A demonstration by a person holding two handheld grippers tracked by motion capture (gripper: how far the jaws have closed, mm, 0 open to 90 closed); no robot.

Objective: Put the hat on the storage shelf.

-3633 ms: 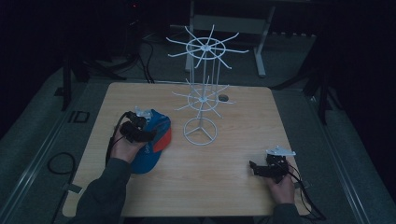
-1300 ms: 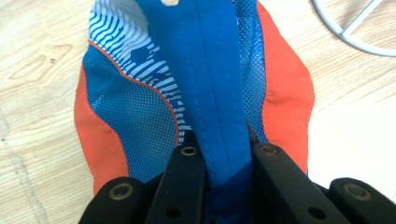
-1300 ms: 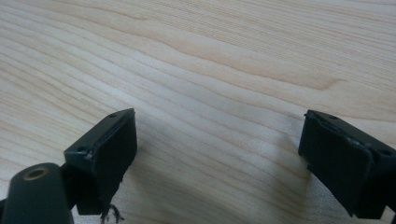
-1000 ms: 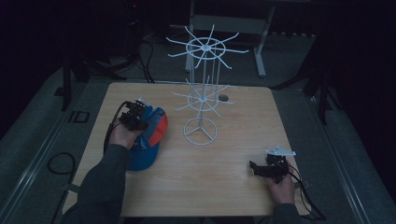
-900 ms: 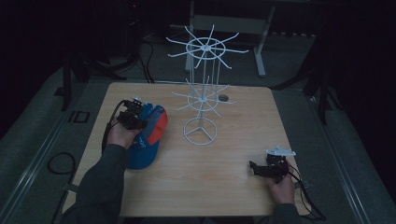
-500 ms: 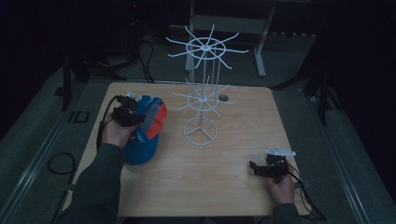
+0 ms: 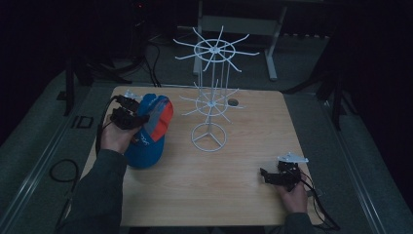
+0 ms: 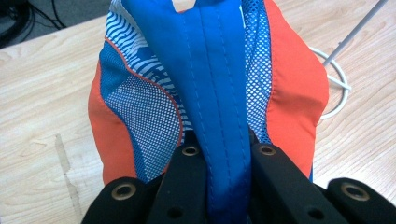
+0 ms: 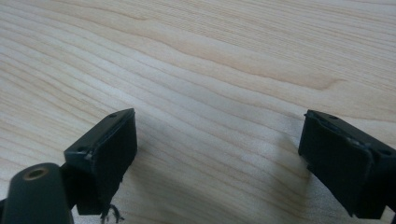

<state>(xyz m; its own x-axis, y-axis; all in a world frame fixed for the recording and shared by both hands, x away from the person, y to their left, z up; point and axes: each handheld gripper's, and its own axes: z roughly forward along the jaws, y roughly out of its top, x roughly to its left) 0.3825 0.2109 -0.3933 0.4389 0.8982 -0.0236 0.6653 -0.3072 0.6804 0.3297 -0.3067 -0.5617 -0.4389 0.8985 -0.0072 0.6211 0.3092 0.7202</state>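
Cap (image 7: 148, 131), blue with orange panels, hangs lifted at the left of the wooden surface (image 7: 234, 195) in the high view, held by the left gripper (image 7: 127, 113) and near the white wire rack (image 7: 210, 105), probably bound for one of its arms. The right gripper (image 7: 278, 176) rests idle at the near right. In the left gripper view, the jaws pinch a blue fabric strip, so the cap dangles free. In the right gripper view, the jaws stand wide over bare wood.

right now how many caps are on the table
1. A blue and orange cap sits at the table's left side, beside the white wire rack, pinched at its blue strip by the left claw.
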